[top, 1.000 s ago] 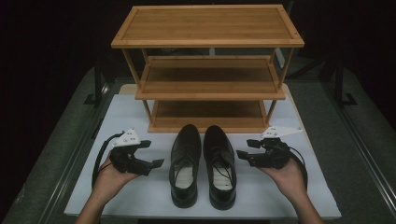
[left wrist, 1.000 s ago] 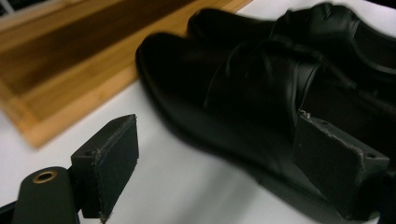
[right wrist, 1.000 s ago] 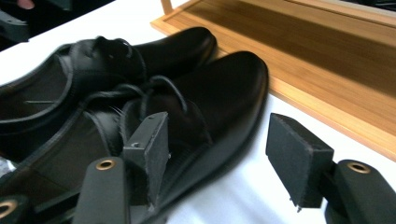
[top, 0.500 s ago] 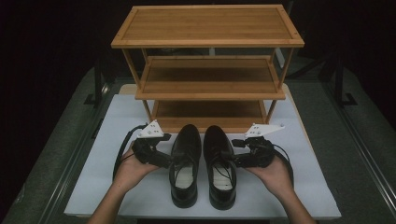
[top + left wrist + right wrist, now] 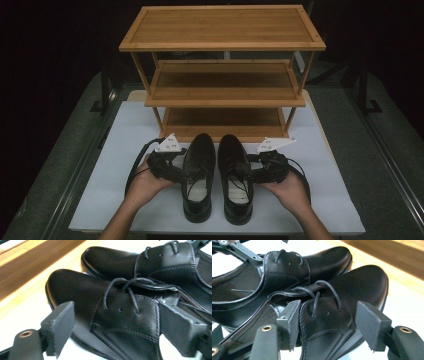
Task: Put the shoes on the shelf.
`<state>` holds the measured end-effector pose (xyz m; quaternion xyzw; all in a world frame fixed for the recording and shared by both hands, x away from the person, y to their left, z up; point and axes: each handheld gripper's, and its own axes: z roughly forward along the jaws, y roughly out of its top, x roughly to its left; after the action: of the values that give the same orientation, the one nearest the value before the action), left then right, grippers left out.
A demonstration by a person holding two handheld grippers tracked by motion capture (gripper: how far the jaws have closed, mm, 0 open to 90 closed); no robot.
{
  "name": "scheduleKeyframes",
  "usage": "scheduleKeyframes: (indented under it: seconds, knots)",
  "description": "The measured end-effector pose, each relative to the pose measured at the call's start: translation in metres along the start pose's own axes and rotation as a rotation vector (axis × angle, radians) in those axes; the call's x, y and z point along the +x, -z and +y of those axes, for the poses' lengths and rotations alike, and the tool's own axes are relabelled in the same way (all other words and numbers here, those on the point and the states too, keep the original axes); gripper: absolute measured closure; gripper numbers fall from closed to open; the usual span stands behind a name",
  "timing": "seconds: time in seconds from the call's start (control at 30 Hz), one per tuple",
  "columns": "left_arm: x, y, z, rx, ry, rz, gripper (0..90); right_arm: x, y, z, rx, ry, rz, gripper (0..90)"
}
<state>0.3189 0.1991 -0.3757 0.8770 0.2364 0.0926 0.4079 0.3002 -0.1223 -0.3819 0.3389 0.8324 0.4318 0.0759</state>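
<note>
Closing in on a pair of black shoes from both sides, the person seems to be at the gripping step, likely before lifting them to the wooden rack (image 5: 222, 95) beyond. The left gripper (image 5: 177, 167) straddles the laced flap of the left shoe (image 5: 198, 175): one jaw sits inside the shoe's opening, the other outside near the toe side, and a gap still shows by the outer pad, so it is spread, not yet pinching; its jaws have just been closing. The right gripper (image 5: 255, 167) stands the same way over the right shoe (image 5: 235, 175), jaws spread with the flap between them and clear space at the outer pad. Next, each pair of jaws must squeeze onto its flap firmly before any lift. Compared with a second ago, both grippers have come inward from open mat (image 5: 100, 200) to the shoes, which have not shifted
</note>
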Motion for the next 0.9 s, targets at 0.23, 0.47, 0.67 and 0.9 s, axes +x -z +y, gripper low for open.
scheduleKeyframes:
  seconds: [0.23, 0.47, 0.67, 0.9]
  knots:
    - [-0.005, -0.003, -0.003, -0.002, -0.015, -0.057, 42.2, 0.004, -0.007, -0.006, 0.042, 0.027, -0.012, 41.7]
    - [-0.01, -0.002, -0.002, 0.026, -0.043, -0.033, 53.7, 0.007, -0.006, -0.006, 0.033, 0.043, 0.006, 57.1]
    - [-0.017, 0.002, 0.001, 0.049, -0.069, -0.013, 75.2, 0.011, -0.005, -0.006, 0.026, 0.055, 0.001, 77.0]
    - [-0.021, 0.002, 0.0, 0.036, -0.058, 0.024, 86.3, 0.015, -0.004, -0.006, 0.009, 0.036, -0.049, 86.3]
